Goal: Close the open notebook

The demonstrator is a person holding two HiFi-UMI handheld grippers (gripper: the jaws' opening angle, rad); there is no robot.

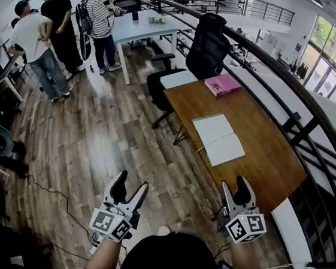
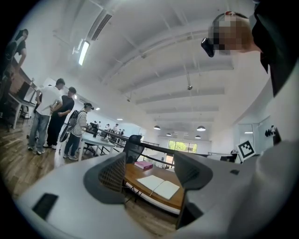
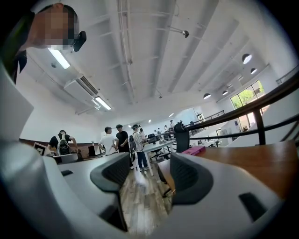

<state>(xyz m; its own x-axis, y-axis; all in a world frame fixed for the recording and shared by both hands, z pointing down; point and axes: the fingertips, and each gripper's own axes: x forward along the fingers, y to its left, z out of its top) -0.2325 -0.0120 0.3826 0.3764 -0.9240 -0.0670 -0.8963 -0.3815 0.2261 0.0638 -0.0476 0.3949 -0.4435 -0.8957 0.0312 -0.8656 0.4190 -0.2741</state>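
- The open notebook (image 1: pixel 218 140) is lying flat, pages up, mid-way along the wooden counter (image 1: pixel 260 171), well apart from both claws.
- A pink book (image 1: pixel 223 85) is resting near the counter's far end, beside a black office chair (image 1: pixel 207 45).
- The left claw (image 1: pixel 132 181) and right claw (image 1: pixel 234 185) are hovering short of the counter, each spread apart and gripping nothing.

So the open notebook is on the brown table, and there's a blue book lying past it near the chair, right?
Not quite. It is a pink book, not a blue one. The head view shows its colour clearly. The rest is right: the open notebook lies on the brown table, and the book is past it, near the chair.
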